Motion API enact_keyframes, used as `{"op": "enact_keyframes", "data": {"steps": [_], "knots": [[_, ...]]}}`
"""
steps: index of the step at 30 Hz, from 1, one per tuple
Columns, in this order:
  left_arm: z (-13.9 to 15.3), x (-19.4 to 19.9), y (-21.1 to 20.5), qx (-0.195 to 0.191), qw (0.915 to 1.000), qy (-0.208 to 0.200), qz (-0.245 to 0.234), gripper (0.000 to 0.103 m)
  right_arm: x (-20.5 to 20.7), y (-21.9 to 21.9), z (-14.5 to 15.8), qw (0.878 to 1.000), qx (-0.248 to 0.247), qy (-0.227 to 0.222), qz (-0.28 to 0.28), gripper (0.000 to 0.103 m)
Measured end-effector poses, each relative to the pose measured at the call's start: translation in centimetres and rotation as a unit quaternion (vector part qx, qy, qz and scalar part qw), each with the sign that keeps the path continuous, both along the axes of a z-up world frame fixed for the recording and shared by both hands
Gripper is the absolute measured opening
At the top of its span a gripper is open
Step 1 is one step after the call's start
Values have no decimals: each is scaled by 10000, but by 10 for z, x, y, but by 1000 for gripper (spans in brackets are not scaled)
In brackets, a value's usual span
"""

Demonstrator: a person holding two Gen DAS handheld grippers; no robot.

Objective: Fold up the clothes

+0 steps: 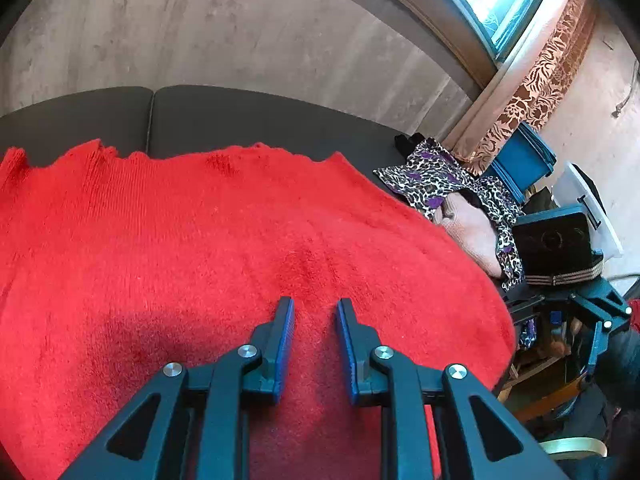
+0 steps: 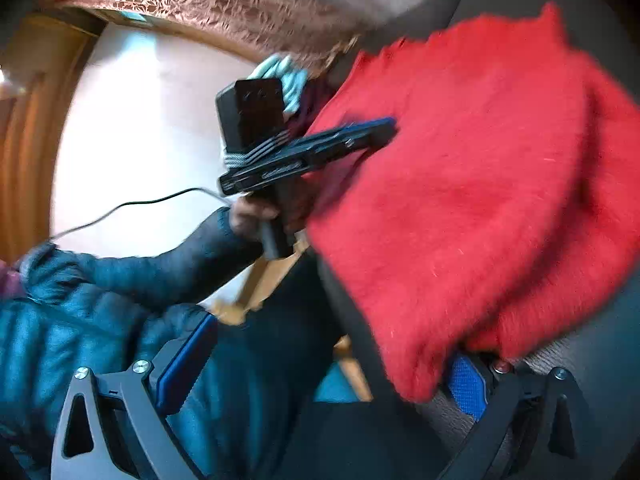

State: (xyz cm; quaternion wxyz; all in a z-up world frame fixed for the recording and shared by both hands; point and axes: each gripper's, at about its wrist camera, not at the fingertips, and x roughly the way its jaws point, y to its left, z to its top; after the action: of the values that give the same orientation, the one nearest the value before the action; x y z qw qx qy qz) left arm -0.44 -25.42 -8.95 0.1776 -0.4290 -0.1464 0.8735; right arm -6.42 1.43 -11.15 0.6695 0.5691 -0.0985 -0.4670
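Observation:
A fuzzy red knit garment (image 1: pixel 224 232) lies spread flat over the dark table (image 1: pixel 224 116). My left gripper (image 1: pixel 315 308) rests low on its near part, open by a narrow gap, with only flat cloth beneath the blue pads. The blurred right wrist view shows the same red garment (image 2: pixel 472 200) and the left gripper (image 2: pixel 376 130) lying on its left edge, held by a hand (image 2: pixel 256 212). My right gripper (image 2: pixel 332 344) is wide open at the garment's near corner. That corner drapes over the right finger (image 2: pixel 466 388); the left finger (image 2: pixel 188 360) is free.
A leopard-print garment (image 1: pixel 432 176) and a pink one (image 1: pixel 468 228) are piled at the table's right end. Behind them stand a blue bin (image 1: pixel 524 156) and a patterned curtain (image 1: pixel 536 80). A person's teal padded sleeve (image 2: pixel 120 300) and a wooden frame (image 2: pixel 272 276) lie left of the table.

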Motion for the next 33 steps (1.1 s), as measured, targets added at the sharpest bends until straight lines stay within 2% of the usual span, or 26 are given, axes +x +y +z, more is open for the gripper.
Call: {"op": "enact_keyframes", "data": {"steps": [3, 6, 7, 10, 13, 16, 19, 21, 23, 25, 26, 27, 29, 30, 31, 32, 33], "knots": [[1, 4, 4, -104, 9998, 17, -167, 21, 19, -5, -3, 9912, 759, 42, 1081, 103], [-3, 8, 12, -23, 9997, 79, -234, 22, 32, 5, -2, 9796, 1410, 228, 1416, 102], [-3, 9, 16, -16, 9998, 109, -193, 22, 32, 9, 1, 9805, 1466, 311, 1270, 102], [-1, 11, 29, -310, 9990, 216, -218, 22, 34, 21, 9, 9815, 1629, 560, 831, 102], [1, 12, 31, -175, 9996, 133, -182, 21, 35, 33, 18, 9793, 1808, 824, 379, 103], [7, 15, 27, -118, 9998, 115, -111, 21, 27, 47, 37, 9565, 2455, 1512, -437, 103], [17, 24, 17, 14, 9996, 251, 96, 21, 26, 47, 75, 9477, 2053, 2058, -1318, 103], [24, 32, 7, 38, 9990, 395, 228, 21, 29, 34, 101, 9413, 1361, 2436, -1900, 103], [26, 41, -7, -117, 9979, 465, 443, 22, 30, 12, 113, 9308, 819, 2728, -2291, 103], [28, 51, -21, -279, 9960, 532, 661, 22, 28, -12, 105, 9226, 657, 2866, -2497, 103], [25, 56, -28, -405, 9947, 519, 794, 22, 23, -21, 96, 9186, 756, 2900, -2577, 103], [22, 60, -35, -514, 9933, 496, 909, 22, 20, -29, 86, 9131, 972, 2978, -2609, 103], [7, 70, -53, -855, 9887, 256, 1205, 21, 20, -39, 57, 8923, 1746, 3231, -2624, 103], [0, 75, -61, -792, 9890, 232, 1225, 20, 21, -40, 41, 8764, 2229, 3383, -2606, 103], [-5, 86, -72, -438, 9897, 349, 1316, 18, 26, -36, 24, 8589, 2487, 3665, -2573, 103], [-8, 89, -77, -247, 9890, 338, 1421, 15, 34, -32, 24, 8524, 2268, 3944, -2578, 103], [-10, 90, -80, -125, 9881, 334, 1498, 15, 37, -32, 21, 8478, 2260, 4060, -2557, 103]]}}
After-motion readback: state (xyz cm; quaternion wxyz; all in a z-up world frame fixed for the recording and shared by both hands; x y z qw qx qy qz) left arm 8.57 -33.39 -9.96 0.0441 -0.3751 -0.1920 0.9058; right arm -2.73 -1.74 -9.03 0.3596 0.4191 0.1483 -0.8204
